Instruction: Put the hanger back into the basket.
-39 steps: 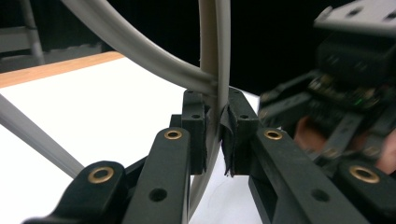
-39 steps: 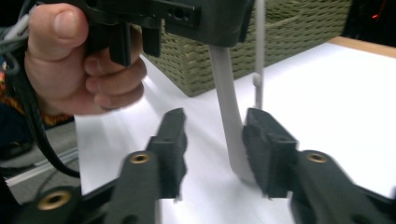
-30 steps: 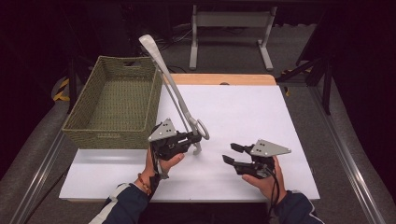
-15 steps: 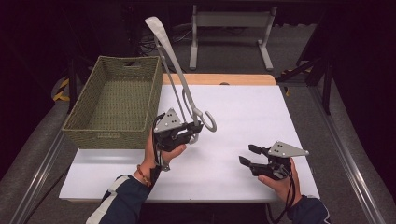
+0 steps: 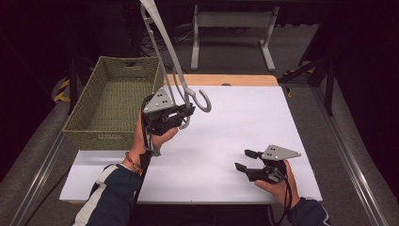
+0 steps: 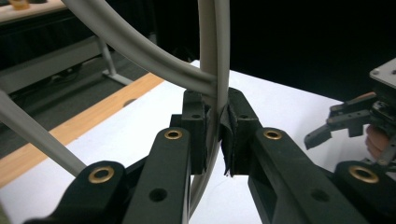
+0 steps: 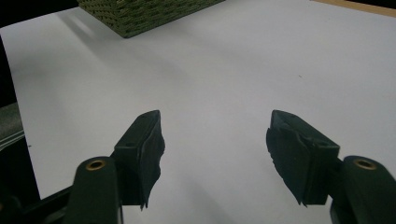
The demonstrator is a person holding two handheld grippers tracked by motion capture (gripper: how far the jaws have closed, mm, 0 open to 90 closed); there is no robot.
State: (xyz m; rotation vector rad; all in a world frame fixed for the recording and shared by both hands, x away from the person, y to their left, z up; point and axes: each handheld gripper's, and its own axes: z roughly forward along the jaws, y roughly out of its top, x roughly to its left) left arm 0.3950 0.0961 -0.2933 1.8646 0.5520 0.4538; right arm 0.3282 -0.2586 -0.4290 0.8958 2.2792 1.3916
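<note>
1. Hanger first: a pale grey plastic clothes hanger (image 5: 176, 70) is held up in the air just beside the right-hand rim of the green woven basket (image 5: 84, 134), its hook (image 5: 200, 101) pointing down over the white table sheet (image 5: 244, 122) and its long arms rising away above the basket's near corner.

2. In the left gripper view, the left gripper (image 6: 217, 128) has its jaws clamped on the hanger's thin neck, pads pressed against the rod from both sides with no gap showing.

3. On the sheet well to the right of the basket, the right gripper (image 5: 244, 160) hangs low with its jaws spread wide and nothing between them.

4. To my eye the step in hand is carrying the hanger across to the basket. To do it well, the hold on the neck wants to stay firm, because the long arms give the thing plenty of leverage to swing round in the pads. Tipping it flatter before lowering would help the arms clear the rim.

5. As for looks, the hanger is smooth, slim and curved, with two rods meeting near the neck; its top end runs off the high view, so I cannot say how the shoulders finish.
</note>
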